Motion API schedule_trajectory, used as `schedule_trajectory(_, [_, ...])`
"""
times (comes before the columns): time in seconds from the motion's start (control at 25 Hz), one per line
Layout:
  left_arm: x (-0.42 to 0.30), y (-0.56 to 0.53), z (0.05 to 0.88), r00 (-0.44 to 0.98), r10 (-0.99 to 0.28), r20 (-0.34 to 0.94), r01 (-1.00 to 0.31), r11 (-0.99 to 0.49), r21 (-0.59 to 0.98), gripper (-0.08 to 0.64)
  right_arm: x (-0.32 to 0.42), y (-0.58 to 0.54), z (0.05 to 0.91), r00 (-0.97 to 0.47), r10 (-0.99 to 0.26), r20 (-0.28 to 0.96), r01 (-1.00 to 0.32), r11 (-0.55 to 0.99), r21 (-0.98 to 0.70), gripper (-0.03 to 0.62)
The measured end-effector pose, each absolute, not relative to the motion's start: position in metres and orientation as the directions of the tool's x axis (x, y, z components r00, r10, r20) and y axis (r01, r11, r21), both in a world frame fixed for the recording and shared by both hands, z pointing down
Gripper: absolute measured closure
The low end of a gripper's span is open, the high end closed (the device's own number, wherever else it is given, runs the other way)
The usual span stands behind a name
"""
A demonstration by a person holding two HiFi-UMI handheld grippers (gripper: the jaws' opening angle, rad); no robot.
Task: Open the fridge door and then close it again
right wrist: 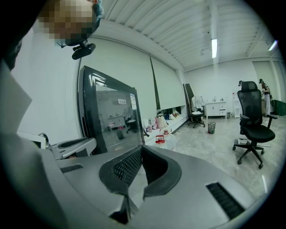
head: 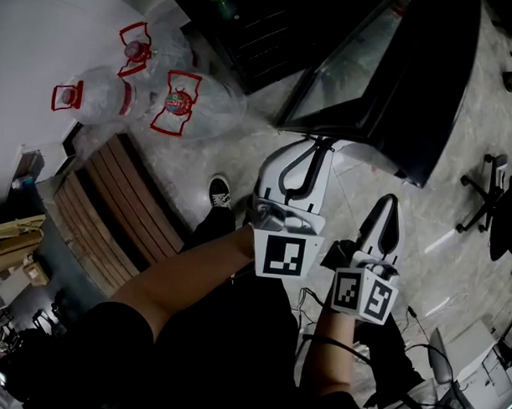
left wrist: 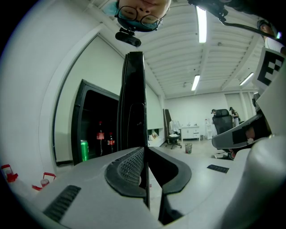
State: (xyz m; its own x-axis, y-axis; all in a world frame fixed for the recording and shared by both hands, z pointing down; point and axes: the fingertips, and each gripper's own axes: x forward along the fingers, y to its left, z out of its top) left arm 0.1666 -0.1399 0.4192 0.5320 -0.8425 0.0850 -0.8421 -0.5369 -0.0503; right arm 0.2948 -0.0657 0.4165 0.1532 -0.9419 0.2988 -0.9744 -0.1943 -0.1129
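Door: the black-framed glass fridge door (left wrist: 134, 98) stands open, edge-on just ahead of my left tongs (left wrist: 145, 150).
Left tongs: pressed together, tips by the door's edge.
Right tongs (right wrist: 142, 150): pressed together, empty; the door's glass lies ahead-left.

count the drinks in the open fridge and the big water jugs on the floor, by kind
green can: 1
dark bottles with red labels: 2
large clear water jugs with red handles: 3
total: 6
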Motion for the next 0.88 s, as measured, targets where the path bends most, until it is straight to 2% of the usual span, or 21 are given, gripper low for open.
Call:
schedule_trajectory(0.4, [0.145,-0.154,0.418,0.535,-0.84,0.089,-0.839,-0.541,-0.058,0.525,0.274,-0.083,0.415,0.101,-0.948,0.302,-0.982,-0.143,-0.12,0.577])
schedule_trajectory(0.88, [0.069,-0.214,0.417,0.503,-0.862,0.061,-0.856,-0.506,-0.107,0.514,0.22,-0.129,0.414,-0.01,-0.953,0.301,-0.992,-0.029,-0.126,0.577])
